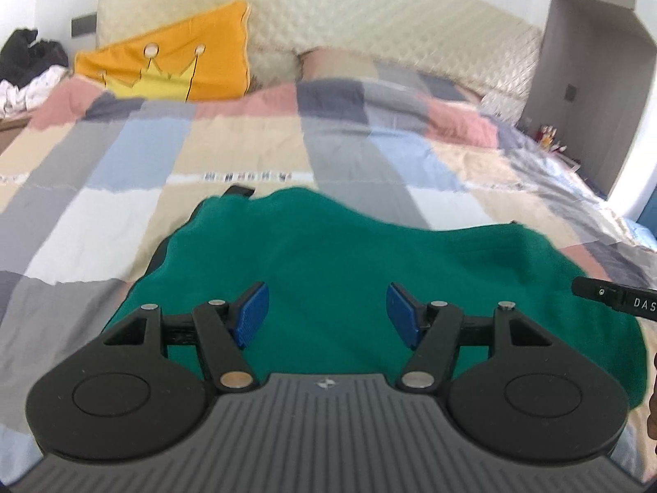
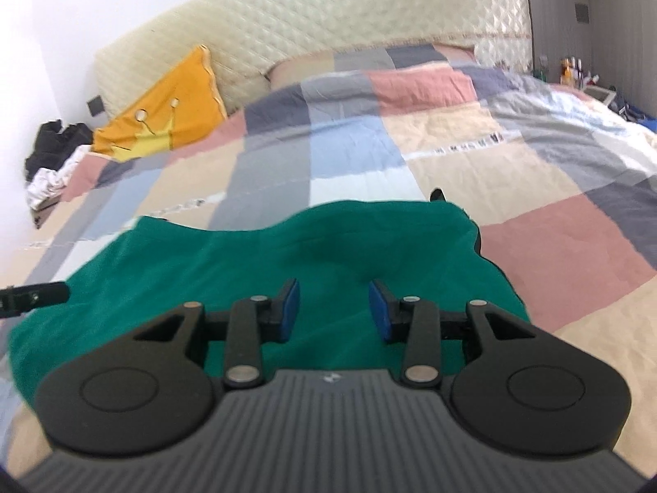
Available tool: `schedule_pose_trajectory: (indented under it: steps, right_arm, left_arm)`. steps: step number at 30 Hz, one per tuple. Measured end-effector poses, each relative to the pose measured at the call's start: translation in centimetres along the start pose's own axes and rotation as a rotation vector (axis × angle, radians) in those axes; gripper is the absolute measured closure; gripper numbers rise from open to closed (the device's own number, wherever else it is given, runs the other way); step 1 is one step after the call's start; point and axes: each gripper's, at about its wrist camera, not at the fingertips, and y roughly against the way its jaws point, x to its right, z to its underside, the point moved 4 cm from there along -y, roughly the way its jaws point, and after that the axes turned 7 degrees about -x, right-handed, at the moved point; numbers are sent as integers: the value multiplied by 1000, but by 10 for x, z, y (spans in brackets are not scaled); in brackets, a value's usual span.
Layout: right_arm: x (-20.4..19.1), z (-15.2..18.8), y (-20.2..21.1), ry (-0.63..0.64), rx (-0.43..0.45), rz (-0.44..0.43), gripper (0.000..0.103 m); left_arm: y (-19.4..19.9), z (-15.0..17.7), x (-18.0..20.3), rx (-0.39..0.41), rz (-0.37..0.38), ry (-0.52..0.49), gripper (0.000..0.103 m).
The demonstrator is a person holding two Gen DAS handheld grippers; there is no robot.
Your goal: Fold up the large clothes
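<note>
A green garment (image 1: 349, 254) lies folded into a broad block on the checked quilt (image 1: 123, 156). A dark strip of it shows at its far left corner. My left gripper (image 1: 327, 308) hangs over the garment's near part, open, with nothing between its blue pads (image 1: 252, 308). In the right wrist view the same green garment (image 2: 287, 254) fills the lower middle, and my right gripper (image 2: 332, 308) hovers above it, open and empty, its jaws narrower than the left's. The other tool's black tip pokes in at the edge of each view.
The quilt (image 2: 451, 131) covers a wide bed with a cream padded headboard (image 1: 369, 12). An orange crown cushion (image 1: 172, 61) leans at the head. Dark and white clothes (image 1: 28, 65) lie heaped at the far left. Small bottles (image 2: 570, 67) stand on a bedside surface at the right.
</note>
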Motion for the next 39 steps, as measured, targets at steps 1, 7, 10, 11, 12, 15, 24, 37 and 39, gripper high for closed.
schedule_pose_trajectory:
  steps: [1, 7, 10, 11, 12, 15, 24, 37, 39]
  right_arm:
    - [-3, 1, 8, 10, 12, -3, 63]
    - [-17, 13, 56, 5, 73, -50, 63]
    - [-26, 21, 73, 22, 92, -56, 62]
    - [-29, 24, 79, 28, 97, -64, 62]
    - [-31, 26, 84, 31, 101, -71, 62]
    - [-36, 37, 99, 27, 118, -81, 62]
    - [-32, 76, 111, -107, 44, -125, 59]
    - [-30, 108, 54, -465, -189, -390, 16]
    - [-29, 111, 46, -520, -206, -430, 13]
  left_arm:
    - [8, 2, 4, 9, 7, -1, 34]
    - [62, 26, 27, 67, 32, -21, 34]
    - [86, 41, 34, 85, 41, -16, 34]
    - [93, 47, 35, 87, 48, -1, 34]
    - [100, 54, 35, 84, 61, 21, 34]
    - [116, 74, 38, 72, 87, 63, 34]
    - [141, 105, 64, 94, 89, 13, 32]
    - [79, 112, 32, -74, 143, 200, 23]
    - [68, 113, 26, -105, 147, 236, 22]
